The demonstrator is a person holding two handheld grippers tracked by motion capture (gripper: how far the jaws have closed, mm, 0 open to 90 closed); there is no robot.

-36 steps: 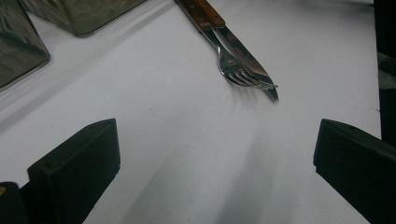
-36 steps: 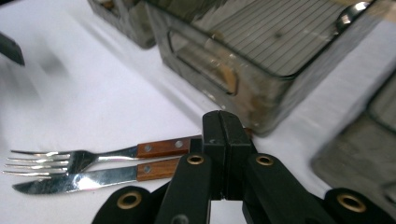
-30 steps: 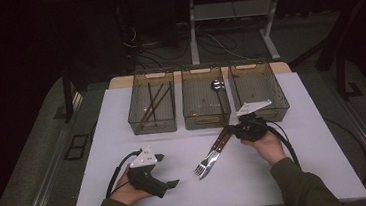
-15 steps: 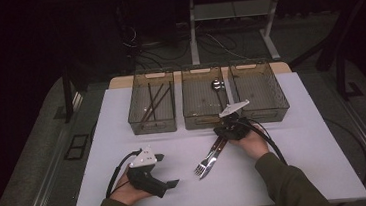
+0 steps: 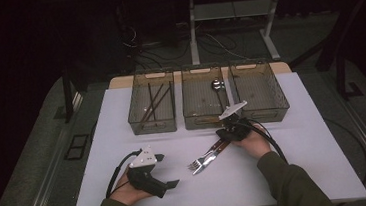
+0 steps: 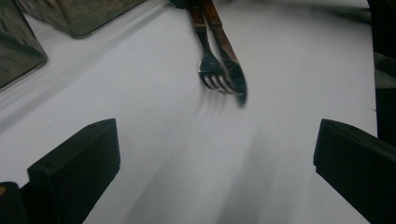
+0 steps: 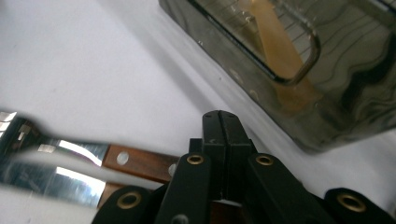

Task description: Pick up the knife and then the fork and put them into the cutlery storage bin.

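Tabletop (image 5: 124,138), white and matte, spans the middle of the high view, ringed by dark carpeted floor, with a metal-legged stand (image 5: 193,37) and loose cables in the gloom at the top of the frame. Three smoky see-through bins stand in a row along the table's far edge: the left bin (image 5: 152,105) holds thin dark sticks, the middle bin (image 5: 202,101) a spoon (image 5: 217,86), and the right bin (image 5: 258,94) sits just above the right hand.

The right gripper (image 5: 222,135) is held just right of centre, its hand wrapped around it from below, the grey plate on top tilted up, and its jaws are pressed together with nothing between them; in the right gripper view they lie over the wooden handles. A fork (image 5: 200,161) and a knife (image 5: 210,153) with riveted brown handles lie side by side on the table at centre, running diagonally from the right gripper down to the lower left.

The left gripper (image 5: 170,183) rests in the lower left of the high view, cradled in an upturned hand, its jaws spread wide apart and empty; the left gripper view looks across bare table at the fork tines and knife tip.

No writing or brand can be read
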